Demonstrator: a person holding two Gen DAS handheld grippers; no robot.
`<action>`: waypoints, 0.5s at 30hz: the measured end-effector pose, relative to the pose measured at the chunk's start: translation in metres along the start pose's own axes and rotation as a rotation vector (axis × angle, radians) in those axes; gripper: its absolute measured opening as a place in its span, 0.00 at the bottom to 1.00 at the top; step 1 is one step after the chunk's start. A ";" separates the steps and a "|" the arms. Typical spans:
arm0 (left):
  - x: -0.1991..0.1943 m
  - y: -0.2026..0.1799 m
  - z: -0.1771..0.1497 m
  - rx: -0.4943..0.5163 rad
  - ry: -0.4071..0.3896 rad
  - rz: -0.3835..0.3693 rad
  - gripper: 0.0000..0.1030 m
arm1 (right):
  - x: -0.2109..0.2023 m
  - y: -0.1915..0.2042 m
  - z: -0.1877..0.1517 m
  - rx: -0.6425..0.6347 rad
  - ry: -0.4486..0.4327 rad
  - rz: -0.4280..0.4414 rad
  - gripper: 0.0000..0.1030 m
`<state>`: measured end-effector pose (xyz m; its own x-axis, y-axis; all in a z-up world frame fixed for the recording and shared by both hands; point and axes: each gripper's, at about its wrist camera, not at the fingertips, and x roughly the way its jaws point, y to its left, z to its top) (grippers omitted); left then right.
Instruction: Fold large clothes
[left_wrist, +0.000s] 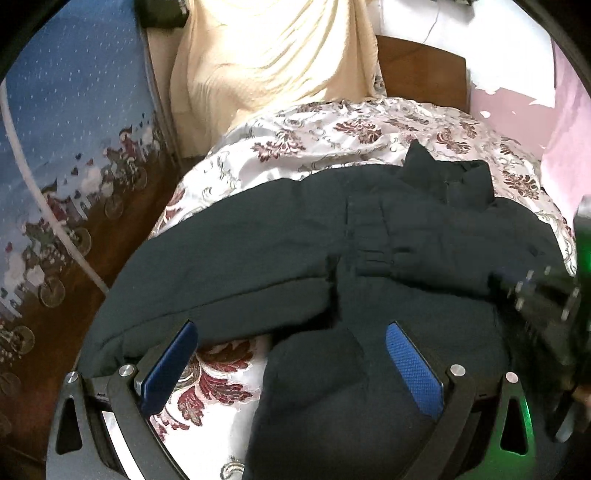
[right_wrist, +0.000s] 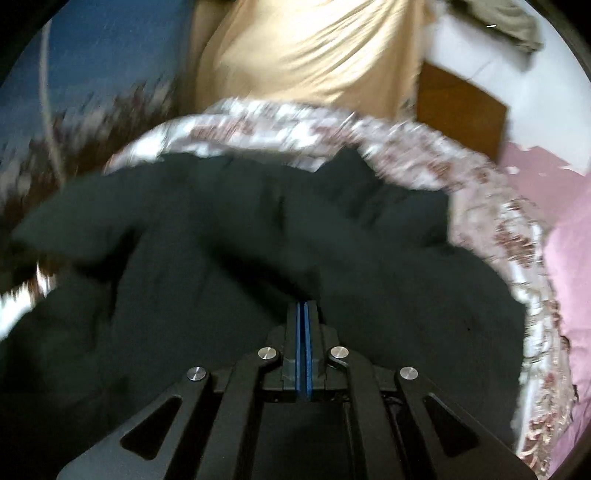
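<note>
Across the bed (left_wrist: 354, 125), under its white spread with maroon flowers, lies the dark padded jacket (left_wrist: 258, 236), filling the middle of both wrist views; its stand-up collar (left_wrist: 447, 177) points to about one o'clock in the left wrist view, one sleeve reaches toward eight o'clock, and a cuff end (left_wrist: 317, 369) droops to six o'clock between the pads. A cream drape (left_wrist: 269, 55) hangs at twelve o'clock, a wooden headboard (left_wrist: 421, 70) at one o'clock, a blue printed panel (left_wrist: 74, 129) at nine o'clock.

The left hand-held gripper (left_wrist: 291, 369) hangs with its blue pads wide apart, clamped on nothing. The right hand-held gripper (right_wrist: 303, 325) has its pads pressed together; whether a thin bit of fabric is nipped at the tips I cannot tell, since black cloth lies right behind them. It also shows as a blurred shape at three o'clock in the left view.

The risks, as I judge them: the right view is smeared, so a fast sweep could drag the bulky jacket askew or bunch the slippery spread beneath. Thick padding may spring back out of a fold. Open left pads could snag the spread along with the cuff. The two tools sit near each other and could collide.
</note>
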<state>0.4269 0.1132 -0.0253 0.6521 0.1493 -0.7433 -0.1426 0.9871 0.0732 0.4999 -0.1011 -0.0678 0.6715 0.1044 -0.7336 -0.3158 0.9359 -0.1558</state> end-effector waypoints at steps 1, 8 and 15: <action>0.003 0.001 0.000 -0.007 0.000 -0.012 1.00 | 0.004 0.006 -0.003 -0.006 0.027 0.027 0.03; 0.011 -0.022 0.012 0.013 -0.072 -0.059 1.00 | -0.033 0.001 -0.034 -0.058 0.025 0.066 0.59; 0.057 -0.088 0.035 0.094 -0.060 0.003 1.00 | -0.047 -0.120 -0.051 0.148 0.023 -0.341 0.65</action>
<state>0.5026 0.0368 -0.0506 0.6953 0.1529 -0.7022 -0.0763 0.9873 0.1395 0.4723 -0.2350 -0.0487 0.7055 -0.2274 -0.6712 0.0247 0.9545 -0.2973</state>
